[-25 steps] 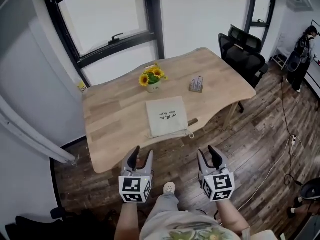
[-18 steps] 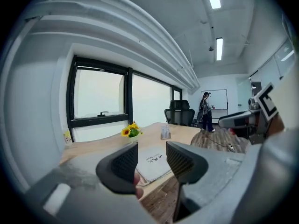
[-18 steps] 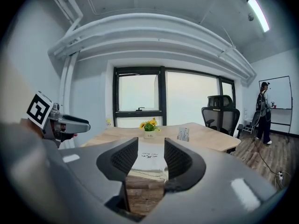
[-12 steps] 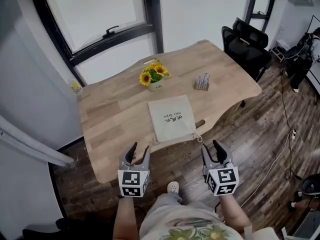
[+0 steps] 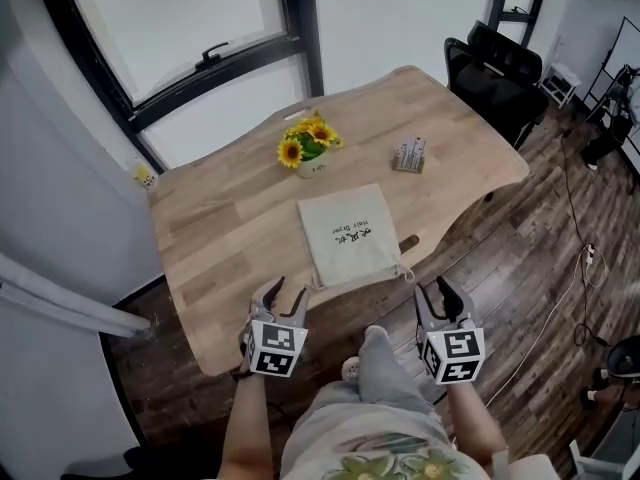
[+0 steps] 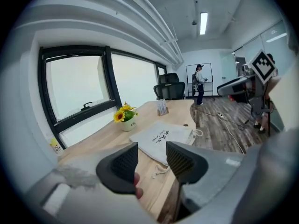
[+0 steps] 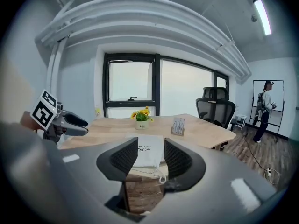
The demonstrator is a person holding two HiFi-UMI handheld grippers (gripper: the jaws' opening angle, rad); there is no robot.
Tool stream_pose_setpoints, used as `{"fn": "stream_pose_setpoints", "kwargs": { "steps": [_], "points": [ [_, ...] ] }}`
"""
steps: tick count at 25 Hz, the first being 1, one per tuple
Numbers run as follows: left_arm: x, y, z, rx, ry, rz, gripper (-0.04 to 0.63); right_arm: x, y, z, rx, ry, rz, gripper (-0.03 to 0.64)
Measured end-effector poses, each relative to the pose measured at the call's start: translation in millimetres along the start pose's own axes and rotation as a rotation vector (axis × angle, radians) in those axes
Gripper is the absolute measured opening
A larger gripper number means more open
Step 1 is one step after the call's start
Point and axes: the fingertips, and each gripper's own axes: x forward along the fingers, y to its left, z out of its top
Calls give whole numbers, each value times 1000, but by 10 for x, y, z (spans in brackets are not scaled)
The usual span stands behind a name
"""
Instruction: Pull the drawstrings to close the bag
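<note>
A beige drawstring bag [image 5: 350, 234] lies flat on the wooden table [image 5: 220, 238], its mouth towards the near edge. Cord loops stick out at its near right corner [image 5: 408, 274] and near left corner [image 5: 313, 286]. My left gripper [image 5: 283, 295] hovers open at the table's near edge, just left of the bag's mouth, with nothing between its fingers. In the left gripper view the bag [image 6: 161, 139] lies beyond the jaws. My right gripper [image 5: 447, 294] hangs over the floor, right of the bag's corner; its jaws have just been opening and hold nothing. The bag [image 7: 149, 155] shows between them.
A pot of sunflowers [image 5: 305, 153] and a small card stand [image 5: 408, 156] sit behind the bag. A black office chair [image 5: 505, 68] stands at the table's far right. A window runs along the far wall. A person [image 7: 264, 108] stands far off. A cable [image 5: 585, 268] lies on the floor.
Both grippers have moved forward and down towards the table's near edge, the left one farther. The person's knee has come forward between them.
</note>
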Motion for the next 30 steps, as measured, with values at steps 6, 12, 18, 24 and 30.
{"fn": "stream_pose_setpoints", "kwargs": {
  "steps": [6,12,18,24,30],
  "points": [
    [418,3,-64,86,79,-51,181,282,-133,-276,-61,103,-21,166],
    [674,62,-195,144,138,-73,181,645,-238,-800,-218,307,-4,189],
    [850,217,-392,160,210,-84,181,1034,-410,-1282,-265,436,-10,190],
    [1026,183,-613,147,276,-125,181,1290,-511,-1608,-251,531,-28,190],
    [1102,87,-616,85,278,-156,182,1403,-610,-1845,-250,591,-77,184]
  ]
}}
